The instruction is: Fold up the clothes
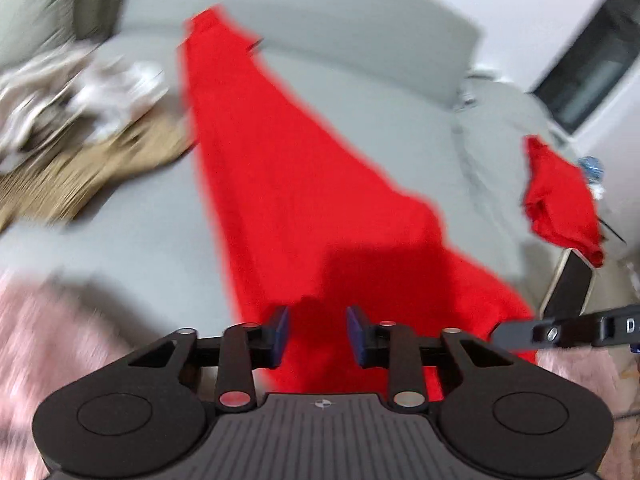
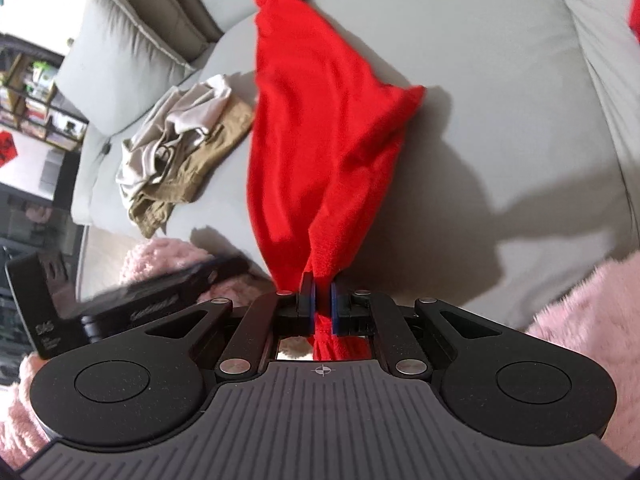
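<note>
The red garment (image 2: 320, 120) lies stretched along the grey sofa (image 2: 500, 100), running from the top centre of the right wrist view down to the bottom centre, where it bunches into a narrow neck. There the right gripper (image 2: 321, 304) pinches it: its 2 blue-padded fingers (image 2: 307, 300) are pressed together on the red cloth, and a tuft of red shows behind them above the black body.

In the left wrist view the same red garment (image 1: 288, 200) fills the middle of the frame as a long triangle, wide at the bottom and narrow at the upper left. The left gripper (image 1: 318, 336) sits at the bottom centre with its fingers (image 1: 280, 332) spread apart. Red cloth shows in the gap between them, but the pads do not press on it. This view is blurred.

A pile of beige and white clothes (image 2: 184, 140) lies on the sofa at the left of the right wrist view, just beside the red garment. A grey cushion (image 2: 120, 52) leans at the upper left. Pink fluffy fabric (image 2: 592, 320) shows at the lower right and lower left edges. A 2nd red piece (image 1: 560, 196) lies at the right edge of the left wrist view, well apart from the main one, with a phone (image 1: 568, 284) just below it.
</note>
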`<action>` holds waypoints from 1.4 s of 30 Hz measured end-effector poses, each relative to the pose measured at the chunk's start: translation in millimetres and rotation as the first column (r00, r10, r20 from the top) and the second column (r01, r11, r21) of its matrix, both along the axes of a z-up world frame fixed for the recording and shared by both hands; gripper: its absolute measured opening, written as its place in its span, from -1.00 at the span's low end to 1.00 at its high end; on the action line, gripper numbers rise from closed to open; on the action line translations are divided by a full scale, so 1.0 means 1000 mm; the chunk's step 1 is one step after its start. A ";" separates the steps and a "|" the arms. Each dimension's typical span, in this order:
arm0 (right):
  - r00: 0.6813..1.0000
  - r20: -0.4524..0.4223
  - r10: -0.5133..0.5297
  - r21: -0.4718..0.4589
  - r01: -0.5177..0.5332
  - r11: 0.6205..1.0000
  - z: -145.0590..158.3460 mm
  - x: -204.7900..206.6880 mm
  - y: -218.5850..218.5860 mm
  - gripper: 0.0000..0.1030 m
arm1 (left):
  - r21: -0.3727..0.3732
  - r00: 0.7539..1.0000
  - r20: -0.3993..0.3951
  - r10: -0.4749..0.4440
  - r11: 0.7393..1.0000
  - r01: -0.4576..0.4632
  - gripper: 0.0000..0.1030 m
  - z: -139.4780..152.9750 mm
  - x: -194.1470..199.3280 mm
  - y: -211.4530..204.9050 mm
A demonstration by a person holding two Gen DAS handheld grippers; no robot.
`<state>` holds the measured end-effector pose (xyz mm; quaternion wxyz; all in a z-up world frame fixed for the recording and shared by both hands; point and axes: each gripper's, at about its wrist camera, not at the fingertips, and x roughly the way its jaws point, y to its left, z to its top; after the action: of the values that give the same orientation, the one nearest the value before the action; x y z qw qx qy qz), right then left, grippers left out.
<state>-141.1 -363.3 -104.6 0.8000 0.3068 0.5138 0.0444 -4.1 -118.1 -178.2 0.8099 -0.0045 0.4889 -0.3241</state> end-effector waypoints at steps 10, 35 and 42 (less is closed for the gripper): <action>0.999 0.043 0.001 0.040 -0.003 0.999 0.021 0.053 0.011 -0.90 | 0.003 0.992 -0.119 -0.042 0.999 0.042 -0.78 -0.009 0.051 -0.012; 0.972 0.175 0.155 -0.372 -0.080 0.925 -0.022 0.252 0.009 -0.10 | 0.163 0.937 0.340 0.078 0.977 -0.140 0.02 0.006 0.139 0.011; 0.908 0.257 0.331 -0.448 -0.192 0.873 -0.051 0.288 0.021 -0.14 | 0.104 0.965 0.213 0.155 0.978 -0.180 -0.28 -0.040 0.176 0.005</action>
<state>146.4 -342.6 -155.7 0.9064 0.0461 0.4092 0.0944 171.9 -113.4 -217.7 0.8790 0.0370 0.4201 -0.2227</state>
